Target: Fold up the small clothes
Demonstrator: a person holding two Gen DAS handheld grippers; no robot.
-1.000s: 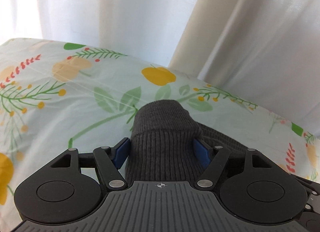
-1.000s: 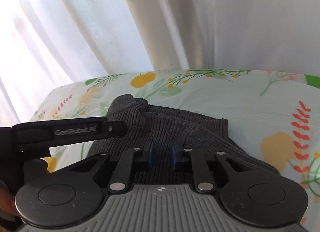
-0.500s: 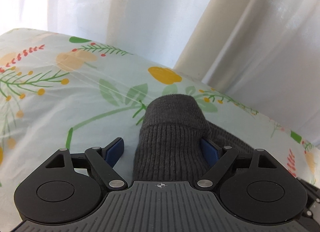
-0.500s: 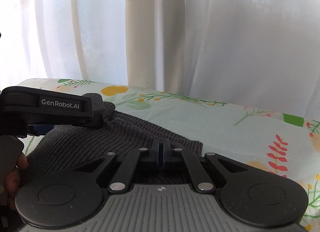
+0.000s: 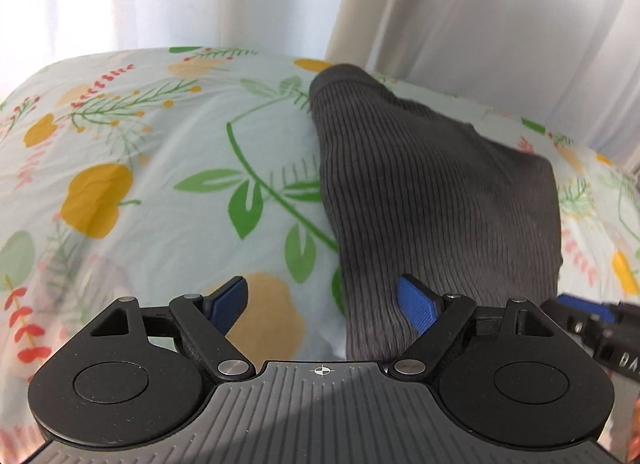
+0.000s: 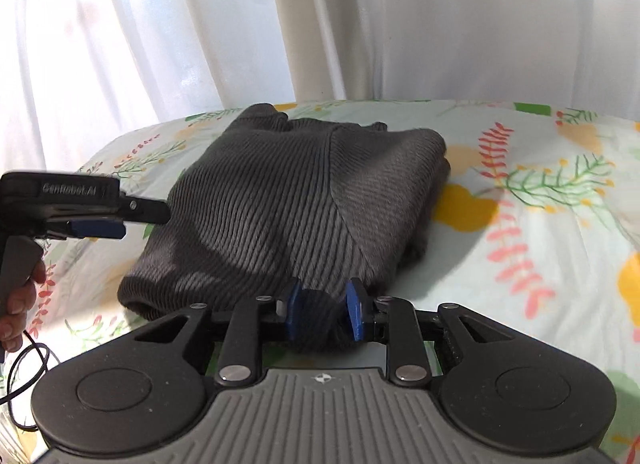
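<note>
The folded grey ribbed sweater (image 6: 288, 200) lies on the floral bedsheet (image 5: 160, 168), its long axis running from the claws toward the curtain (image 6: 440, 24), cuff end farthest. Its near edge is hidden behind the right claw (image 6: 322, 314), whose jaws have just been opening, a bunch of knit between them. The left claw (image 5: 320, 304) hangs wide apart, gripping nothing, angled downward.
</note>
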